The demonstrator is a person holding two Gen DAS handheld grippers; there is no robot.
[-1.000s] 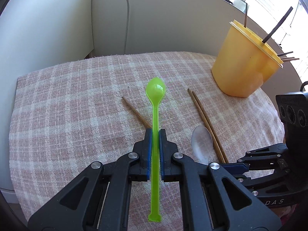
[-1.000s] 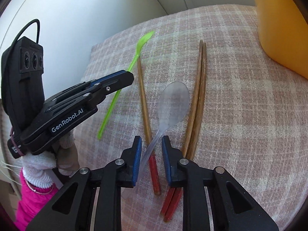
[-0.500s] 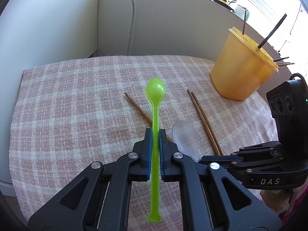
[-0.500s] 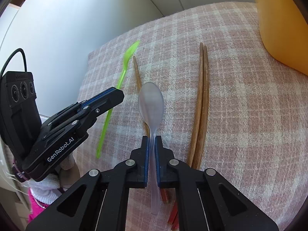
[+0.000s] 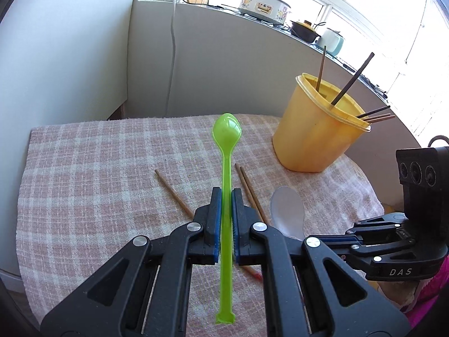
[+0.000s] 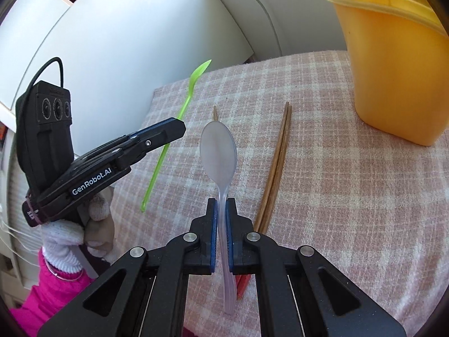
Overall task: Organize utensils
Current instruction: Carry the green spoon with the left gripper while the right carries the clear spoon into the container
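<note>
We hold our left gripper tilted downward, its blue-padded jaws pressed together on a thin handle. Our right gripper points down at much the same slant, jaws likewise clamped on a slim handle. Seen from the right wrist, our left hand, in a white knit glove with a pink sleeve, grasps its gripper's grip.

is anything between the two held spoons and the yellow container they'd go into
Nothing visible blocks the way. The left gripper holds the green spoon and the right gripper the clear spoon, both above the cloth. The yellow container is open-topped; only the chopsticks standing inside crowd its mouth. Loose chopsticks lie flat below.
</note>
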